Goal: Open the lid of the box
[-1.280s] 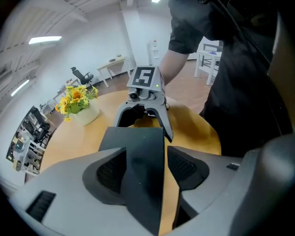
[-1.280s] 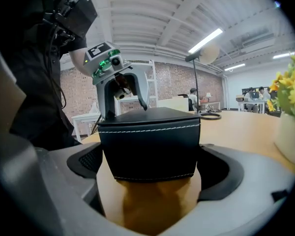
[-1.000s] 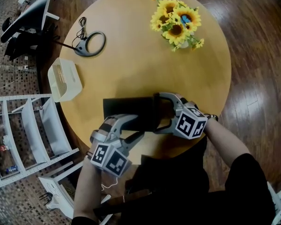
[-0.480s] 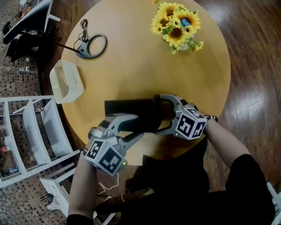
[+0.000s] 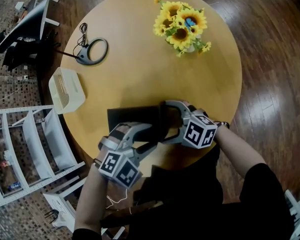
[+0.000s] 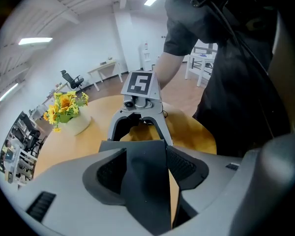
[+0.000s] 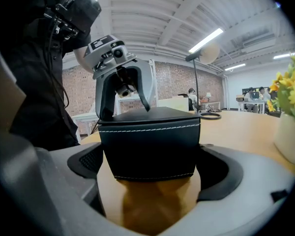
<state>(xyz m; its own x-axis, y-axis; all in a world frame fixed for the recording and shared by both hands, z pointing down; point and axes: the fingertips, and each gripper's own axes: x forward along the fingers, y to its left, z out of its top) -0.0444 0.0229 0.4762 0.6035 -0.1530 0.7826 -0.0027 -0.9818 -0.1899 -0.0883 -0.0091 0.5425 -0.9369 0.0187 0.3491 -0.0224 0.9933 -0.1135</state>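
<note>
A black stitched box (image 5: 132,118) lies near the front edge of the round wooden table (image 5: 140,69). My right gripper (image 5: 165,122) straddles the box's right end. In the right gripper view the box (image 7: 150,146) fills the gap between both pads, so this gripper (image 7: 150,159) is shut on it. My left gripper (image 5: 151,135) reaches in from the near left side. In the left gripper view the box (image 6: 145,181) sits between its jaws, which are opening, and wood shows beside the right pad (image 6: 187,166). The right gripper (image 6: 137,129) faces it from across the box.
A vase of sunflowers (image 5: 180,26) stands at the table's far right. A ring lamp with a cable (image 5: 92,49) and a white basket (image 5: 66,88) sit at the left edge. A white shelving unit (image 5: 30,144) stands on the floor to the left.
The left gripper drew back toward the person, then came forward to the box again. The right gripper and the box have stayed in place.
</note>
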